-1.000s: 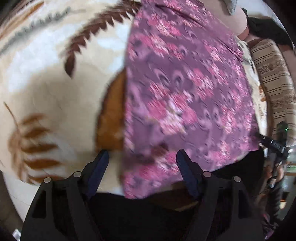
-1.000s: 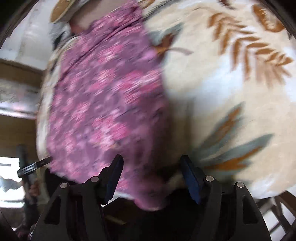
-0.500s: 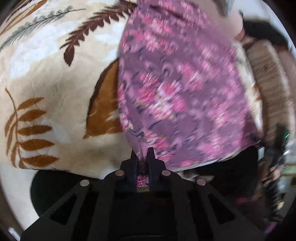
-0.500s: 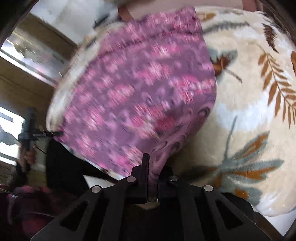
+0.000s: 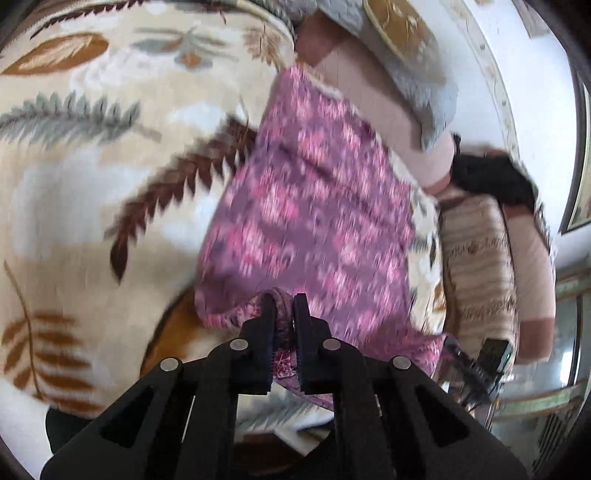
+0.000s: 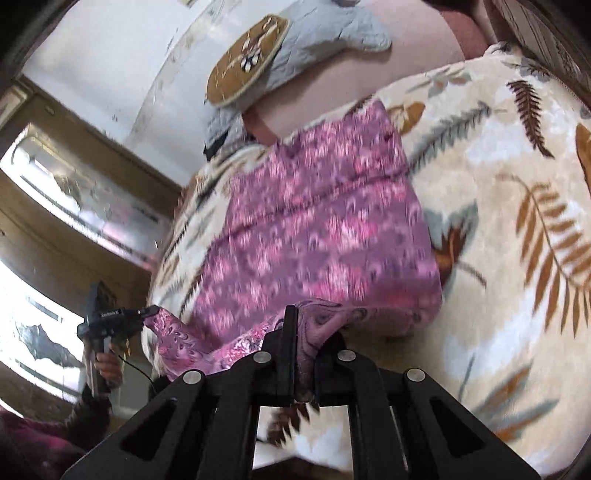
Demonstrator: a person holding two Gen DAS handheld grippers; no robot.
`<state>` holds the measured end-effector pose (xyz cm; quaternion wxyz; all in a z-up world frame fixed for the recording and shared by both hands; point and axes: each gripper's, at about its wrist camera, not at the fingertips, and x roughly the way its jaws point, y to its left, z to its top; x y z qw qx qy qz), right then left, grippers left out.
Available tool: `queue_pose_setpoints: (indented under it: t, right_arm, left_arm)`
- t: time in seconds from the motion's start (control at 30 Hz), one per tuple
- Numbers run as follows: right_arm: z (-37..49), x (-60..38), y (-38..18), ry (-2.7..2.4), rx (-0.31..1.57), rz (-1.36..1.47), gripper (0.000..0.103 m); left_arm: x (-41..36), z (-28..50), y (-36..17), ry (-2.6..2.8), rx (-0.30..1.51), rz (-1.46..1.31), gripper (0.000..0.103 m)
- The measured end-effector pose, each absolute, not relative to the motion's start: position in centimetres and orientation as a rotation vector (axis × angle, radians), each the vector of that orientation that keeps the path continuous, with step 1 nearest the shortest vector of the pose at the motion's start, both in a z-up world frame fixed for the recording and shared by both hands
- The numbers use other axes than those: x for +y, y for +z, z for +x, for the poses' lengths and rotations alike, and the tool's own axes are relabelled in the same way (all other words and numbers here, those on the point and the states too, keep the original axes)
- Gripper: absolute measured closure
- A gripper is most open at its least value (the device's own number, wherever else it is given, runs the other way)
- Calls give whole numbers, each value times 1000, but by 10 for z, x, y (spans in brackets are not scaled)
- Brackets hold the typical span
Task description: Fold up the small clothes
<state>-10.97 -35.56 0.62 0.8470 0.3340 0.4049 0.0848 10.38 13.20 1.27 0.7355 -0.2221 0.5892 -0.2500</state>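
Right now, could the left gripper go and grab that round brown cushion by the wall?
Probably not yet. The left gripper is shut on a corner of the purple cloth, and the round brown cushion lies beyond it, past the blanket.

Leaf-print blanket [image 5: 92,206] – grey cushion [image 6: 325,33], pink bolster [image 5: 369,99]

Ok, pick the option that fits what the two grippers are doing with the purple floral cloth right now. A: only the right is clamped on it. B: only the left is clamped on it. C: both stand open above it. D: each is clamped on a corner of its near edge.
D: the left gripper and the right gripper each have their jaws closed on a bunched corner of the purple floral cloth, over the leaf-print blanket.
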Motion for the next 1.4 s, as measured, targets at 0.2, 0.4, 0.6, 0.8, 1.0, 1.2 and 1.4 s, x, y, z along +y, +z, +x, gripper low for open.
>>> queue_pose_setpoints:
  t: [0.2,0.4,0.6,0.8,1.0,1.2,1.4]
  right_arm:
    - [-63,-386,17,152,758,786,97]
    - [-10,-412,12,133,720,848,97]
    - [48,-437,-5,117,697,948,97]
    - [100,-475,-33,61,647,1091,97]
    - [147,-490,-71,23,738,1151,97]
    - [147,-534,-81,-73,536,1359,62]
    - [130,-540,-77,-151,622,1175,56]
  left_arm:
    - [123,155,25,-501,1195,-555,96]
    - [108,217,21,-463,1168,-637,96]
    - [78,281,13,-432,1182,-670,96]
    - [47,349,5,-378,1157,-659,96]
    - [22,398,-13,-301,1179,-601,102]
    - [23,414,-7,-342,1172,-551,100]
    - [33,394,-23,-467,1228,-439,59]
